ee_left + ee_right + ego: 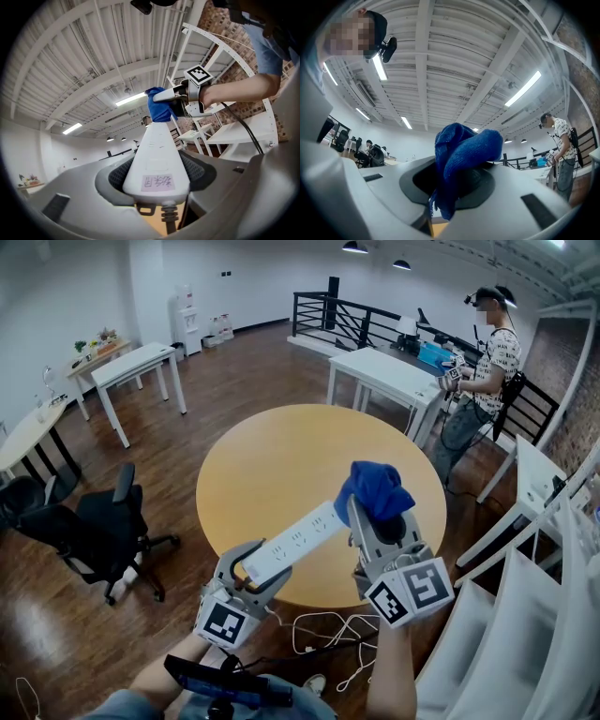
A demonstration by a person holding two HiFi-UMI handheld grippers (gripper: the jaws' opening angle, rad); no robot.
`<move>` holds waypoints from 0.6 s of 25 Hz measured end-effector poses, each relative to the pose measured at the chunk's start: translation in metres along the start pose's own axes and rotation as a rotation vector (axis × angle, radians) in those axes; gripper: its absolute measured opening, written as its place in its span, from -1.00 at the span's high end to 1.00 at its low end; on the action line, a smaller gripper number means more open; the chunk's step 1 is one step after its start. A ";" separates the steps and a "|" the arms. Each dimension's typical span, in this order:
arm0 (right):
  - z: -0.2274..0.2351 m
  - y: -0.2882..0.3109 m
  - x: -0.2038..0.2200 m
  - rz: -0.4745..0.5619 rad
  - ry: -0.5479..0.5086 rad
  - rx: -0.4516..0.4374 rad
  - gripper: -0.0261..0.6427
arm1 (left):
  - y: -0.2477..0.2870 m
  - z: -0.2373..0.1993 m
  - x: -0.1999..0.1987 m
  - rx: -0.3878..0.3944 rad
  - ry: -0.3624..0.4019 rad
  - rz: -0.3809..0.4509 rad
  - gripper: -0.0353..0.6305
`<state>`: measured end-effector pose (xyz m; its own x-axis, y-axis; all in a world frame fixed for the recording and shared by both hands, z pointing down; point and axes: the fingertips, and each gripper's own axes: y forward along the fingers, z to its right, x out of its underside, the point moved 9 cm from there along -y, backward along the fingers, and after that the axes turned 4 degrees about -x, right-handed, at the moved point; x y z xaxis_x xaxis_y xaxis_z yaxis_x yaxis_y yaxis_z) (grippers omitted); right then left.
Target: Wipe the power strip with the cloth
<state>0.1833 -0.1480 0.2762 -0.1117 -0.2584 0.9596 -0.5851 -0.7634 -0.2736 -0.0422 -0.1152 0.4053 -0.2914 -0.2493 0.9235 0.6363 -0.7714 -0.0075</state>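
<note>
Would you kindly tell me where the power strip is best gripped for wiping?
Probably its cord end, pinched across the narrow width from behind, as the left gripper does: the power strip is long and flat, which leaves its socket face free for the cloth.

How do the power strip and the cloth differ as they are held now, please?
The power strip is white, long and rigid; the cloth is blue, soft and bunched. The left tongs clamp the power strip at its cord end; the right tongs pinch the cloth. Both are held above the round table.
</note>
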 end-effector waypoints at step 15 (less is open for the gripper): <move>-0.031 0.004 0.014 -0.014 0.018 -0.069 0.71 | -0.001 -0.002 0.001 -0.004 -0.013 -0.016 0.02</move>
<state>0.1545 -0.1360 0.2904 -0.1172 -0.2373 0.9643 -0.6406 -0.7240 -0.2560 -0.0447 -0.1161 0.4052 -0.2920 -0.2288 0.9287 0.6284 -0.7779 0.0060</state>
